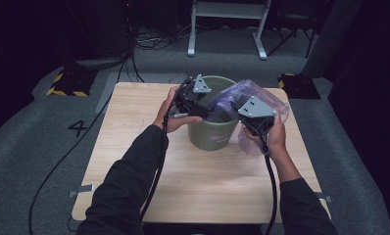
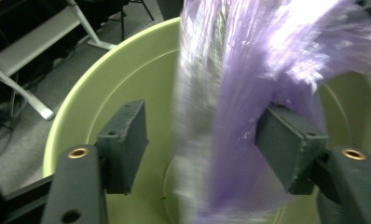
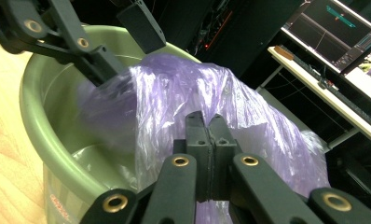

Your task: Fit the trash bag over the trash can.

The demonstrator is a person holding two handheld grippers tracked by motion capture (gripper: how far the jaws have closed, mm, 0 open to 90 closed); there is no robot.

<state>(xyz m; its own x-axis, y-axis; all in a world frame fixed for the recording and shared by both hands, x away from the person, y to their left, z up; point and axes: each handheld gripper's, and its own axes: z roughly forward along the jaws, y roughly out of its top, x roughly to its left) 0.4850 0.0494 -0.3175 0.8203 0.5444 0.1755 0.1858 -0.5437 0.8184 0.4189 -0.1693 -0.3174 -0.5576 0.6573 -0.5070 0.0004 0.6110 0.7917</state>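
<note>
Your right gripper [image 3: 210,122] has its jaws pressed together, pinching the thin purple plastic bag [image 3: 230,107] at the rim of the round green plastic bucket [image 1: 212,132] on the wooden table [image 1: 134,161]. Your left gripper [image 2: 202,144] hangs spread inside the bucket, the bag between its jaws.

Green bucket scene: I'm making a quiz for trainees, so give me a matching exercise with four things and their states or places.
Things:
1. green bucket
2. purple plastic bag
3. left gripper
4. right gripper

States or places:
A. jaws apart, the film hanging between them
B. stands upright on the wooden table
C. jaws pressed together on the film
D. draped over the rim, partly inside

Pairs: 1-B, 2-D, 3-A, 4-C
</note>
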